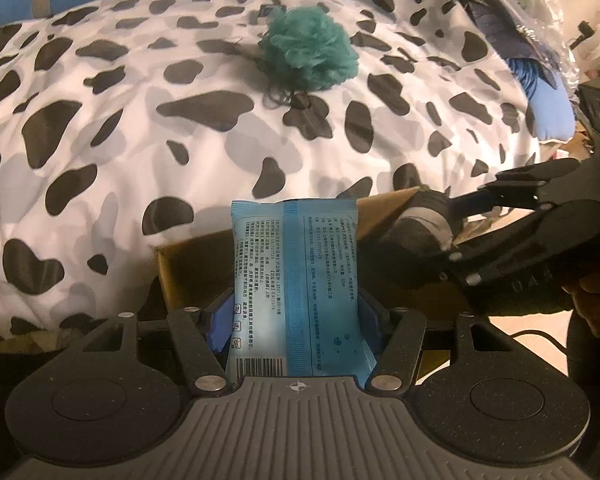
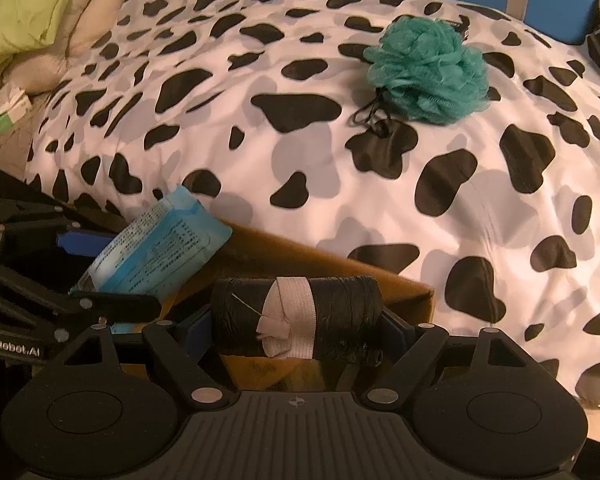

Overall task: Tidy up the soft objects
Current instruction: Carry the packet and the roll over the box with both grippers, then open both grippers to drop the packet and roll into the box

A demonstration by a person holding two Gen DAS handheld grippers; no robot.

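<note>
- Step in hand, as a judgement: both grippers are carrying soft items to the cardboard box [image 2: 332, 268] for dropping in.
- Left gripper [image 1: 298, 312] is clenching on the blue wipes pack [image 1: 296, 280]; the pack is standing upright between the fingers, top end sticking out well past the fingertips, barcode end back near the gripper body.
- Right gripper [image 2: 296, 320] is squeezing the black bag roll [image 2: 296, 312] crosswise between its fingers, the white tape band facing the camera.
- Box is sitting just beyond and below both sets of fingertips, against the near edge of the cow-print duvet [image 1: 100, 140].
- To do it well: be lowering each item fully inside the box walls before releasing, probably one hand at a time since the grippers are crowding each other over the opening.
- Wipes pack is tall and floppy, so tilting it down first should be helping it lie flat rather than catching the rim.
- Roll may be rolling on release; setting it low against a wall looks safer.
- Pose: left gripper is pointing forward, roughly level; right gripper is coming in from its right side, angled toward the box; the two are near, not touching as far as I can tell.
- Teal bath pouf [image 2: 428, 68] is lying on the duvet well ahead of both fingertips, not yet collected.
</note>
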